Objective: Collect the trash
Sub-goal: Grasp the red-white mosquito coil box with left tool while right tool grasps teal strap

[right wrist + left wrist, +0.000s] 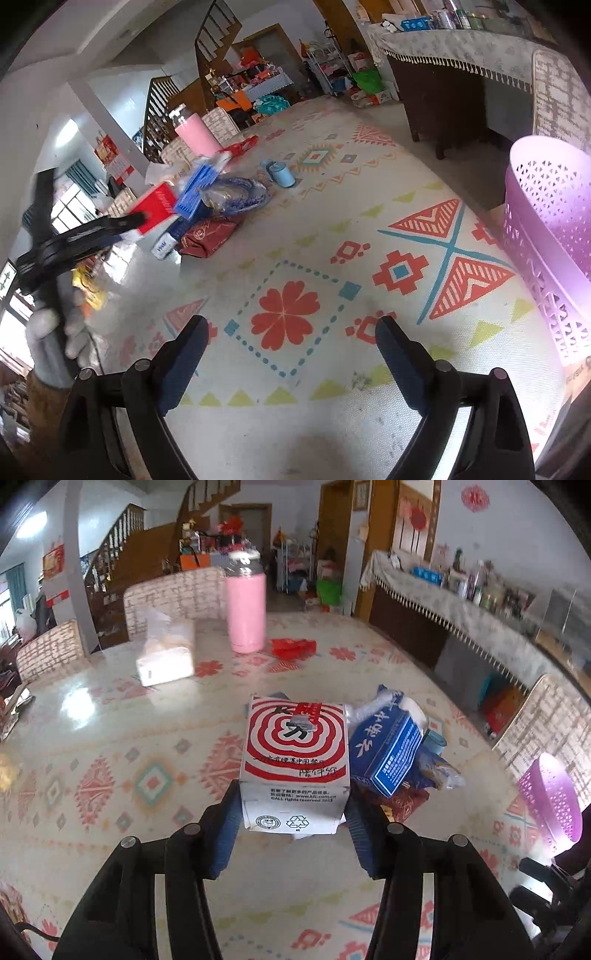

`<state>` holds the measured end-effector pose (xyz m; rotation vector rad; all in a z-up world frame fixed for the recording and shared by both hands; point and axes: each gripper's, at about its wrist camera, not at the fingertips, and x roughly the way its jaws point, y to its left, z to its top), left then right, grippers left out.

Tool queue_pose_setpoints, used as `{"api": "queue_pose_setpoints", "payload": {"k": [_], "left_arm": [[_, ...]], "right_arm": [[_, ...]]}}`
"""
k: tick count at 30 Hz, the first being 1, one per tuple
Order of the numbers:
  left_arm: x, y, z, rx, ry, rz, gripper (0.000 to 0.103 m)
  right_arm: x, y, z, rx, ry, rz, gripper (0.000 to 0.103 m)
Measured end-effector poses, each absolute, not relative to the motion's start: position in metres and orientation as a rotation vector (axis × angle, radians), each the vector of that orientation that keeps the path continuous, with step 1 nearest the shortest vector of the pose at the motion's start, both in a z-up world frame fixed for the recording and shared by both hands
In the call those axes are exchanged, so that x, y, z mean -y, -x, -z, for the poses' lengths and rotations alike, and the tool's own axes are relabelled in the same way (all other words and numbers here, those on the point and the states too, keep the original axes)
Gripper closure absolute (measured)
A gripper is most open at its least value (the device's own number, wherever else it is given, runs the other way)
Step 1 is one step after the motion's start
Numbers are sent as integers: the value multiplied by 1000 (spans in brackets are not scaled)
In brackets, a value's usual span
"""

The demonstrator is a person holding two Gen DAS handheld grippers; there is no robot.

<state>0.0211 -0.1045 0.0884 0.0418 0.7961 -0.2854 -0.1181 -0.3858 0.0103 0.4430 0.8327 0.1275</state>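
Observation:
My left gripper is shut on a red-and-white KFC carton and holds it above the table. In the right wrist view the carton sits in that gripper at the left. Behind it lies a trash pile: a blue box, clear plastic wrap, a dark red packet and a light blue cup. My right gripper is open and empty over the patterned tablecloth. A purple perforated basket stands at the right table edge; it also shows in the left wrist view.
A pink bottle, a tissue pack and a red plastic bag sit at the table's far side. Chairs ring the table. A sideboard with bottles lines the right wall.

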Motion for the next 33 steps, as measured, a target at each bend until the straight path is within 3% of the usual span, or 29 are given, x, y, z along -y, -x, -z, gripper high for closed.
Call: {"api": "queue_pose_setpoints", "payload": {"k": [11, 17, 19, 25, 26, 28, 33], "left_arm": [[68, -26, -80, -784, 49, 312, 50], [53, -34, -70, -824, 122, 323, 50], [53, -36, -67, -839, 135, 333, 50], [51, -47, -50, -909, 171, 351, 50], [51, -47, -49, -917, 179, 356, 49], [51, -49, -46, -930, 187, 363, 48], [53, -55, -36, -970, 206, 391, 47]], "right_arm": [[354, 51, -52, -845, -374, -156, 8], [340, -38, -58, -872, -148, 5, 11], [337, -68, -50, -913, -97, 37, 24], [334, -123, -18, -1007, -50, 91, 35], [335, -126, -16, -1013, -63, 92, 41], [335, -132, -12, -1040, -88, 89, 73], [335, -125, -14, -1036, -133, 100, 85]]}}
